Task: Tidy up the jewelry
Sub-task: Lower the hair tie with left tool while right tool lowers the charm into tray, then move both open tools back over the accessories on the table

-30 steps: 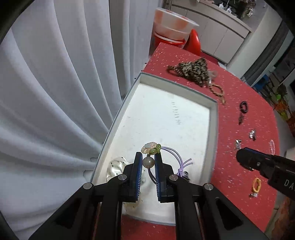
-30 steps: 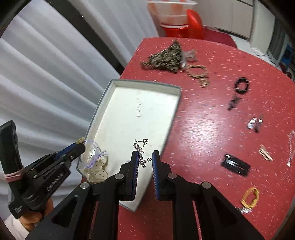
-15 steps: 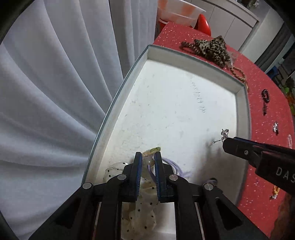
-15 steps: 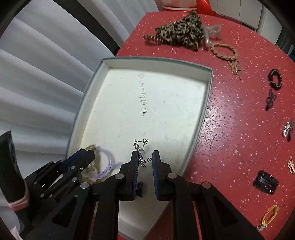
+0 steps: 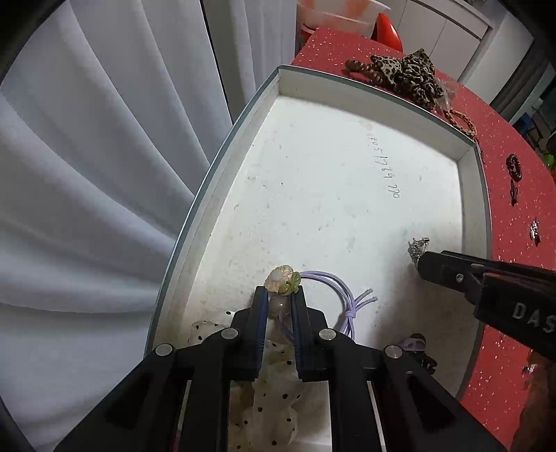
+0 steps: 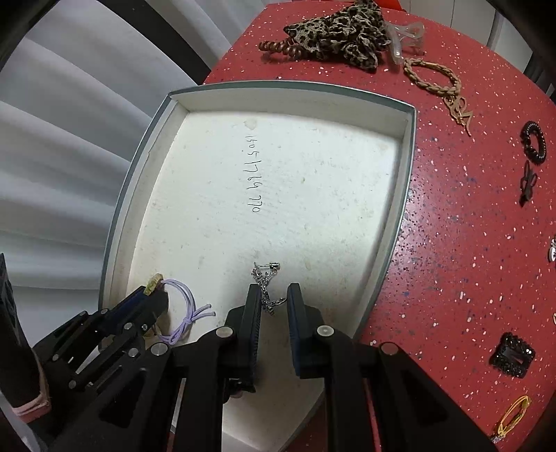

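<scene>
A shallow white tray (image 6: 407,167) lies on the red speckled table (image 6: 469,250). In its near left corner my left gripper (image 5: 279,293) is shut on the bead of a lilac hair tie (image 5: 335,285) with a flower charm; the cord rests on the tray floor. That gripper (image 6: 154,295) and hair tie (image 6: 189,300) also show in the right wrist view. My right gripper (image 6: 274,290) hangs low over the tray, its jaws opening, with a silver chain earring (image 6: 266,278) lying loose between its fingertips. The earring (image 5: 417,247) pokes out past the right gripper (image 5: 422,264) in the left wrist view.
A cream polka-dot scrunchie (image 5: 274,393) lies in the tray under my left gripper. On the table sit a leopard scrunchie (image 6: 340,31), a braided bracelet (image 6: 431,76), a black hair tie (image 6: 533,142), a black clip (image 6: 510,354) and a yellow tie (image 6: 514,413). A white curtain (image 5: 104,174) hangs left.
Both grippers have come down into the tray. The hair tie's cord now rests on the tray floor, and the earring chain lies slack between the right fingers.
</scene>
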The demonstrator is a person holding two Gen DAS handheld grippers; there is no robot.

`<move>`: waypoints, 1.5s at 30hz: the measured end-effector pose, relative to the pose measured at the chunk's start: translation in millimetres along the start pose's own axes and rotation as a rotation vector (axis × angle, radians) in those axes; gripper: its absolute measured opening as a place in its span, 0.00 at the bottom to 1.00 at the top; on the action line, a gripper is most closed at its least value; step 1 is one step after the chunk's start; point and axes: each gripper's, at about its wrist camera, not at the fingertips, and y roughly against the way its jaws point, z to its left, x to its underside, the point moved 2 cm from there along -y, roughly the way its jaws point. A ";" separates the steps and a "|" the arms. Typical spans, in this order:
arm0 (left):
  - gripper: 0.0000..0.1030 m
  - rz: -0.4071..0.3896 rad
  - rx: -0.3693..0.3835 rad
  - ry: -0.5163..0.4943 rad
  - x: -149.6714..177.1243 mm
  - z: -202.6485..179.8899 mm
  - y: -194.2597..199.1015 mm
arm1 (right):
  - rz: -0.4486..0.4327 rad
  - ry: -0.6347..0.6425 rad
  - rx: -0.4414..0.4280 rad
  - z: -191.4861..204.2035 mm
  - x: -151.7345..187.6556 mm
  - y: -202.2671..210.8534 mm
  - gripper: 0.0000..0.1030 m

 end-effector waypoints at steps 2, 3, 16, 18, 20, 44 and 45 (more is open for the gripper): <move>0.14 0.004 -0.003 -0.002 -0.9 -1.9 -0.1 | -0.008 -0.010 -0.016 -2.2 -2.6 5.3 0.31; 0.14 0.005 -0.006 -0.001 -1.2 -2.2 0.1 | -0.016 -0.012 -0.023 -2.9 -3.0 9.4 0.39; 0.52 0.024 -0.039 -0.025 -10.9 -16.4 -2.6 | -0.101 -0.088 -0.055 -36.4 17.2 72.1 0.46; 1.00 -0.012 -0.065 -0.004 -10.1 -18.4 2.8 | -0.103 -0.110 -0.057 -45.2 24.9 78.7 0.46; 1.00 -0.040 -0.080 -0.008 -11.2 -21.2 8.2 | -0.105 -0.125 -0.056 -49.7 27.5 80.8 0.46; 1.00 -0.022 -0.070 -0.091 11.2 -56.4 71.8 | -0.101 -0.328 0.030 -151.3 123.8 140.7 0.71; 1.00 -0.020 -0.064 -0.098 12.2 -60.1 75.3 | -0.102 -0.337 0.031 -154.7 127.3 143.2 0.73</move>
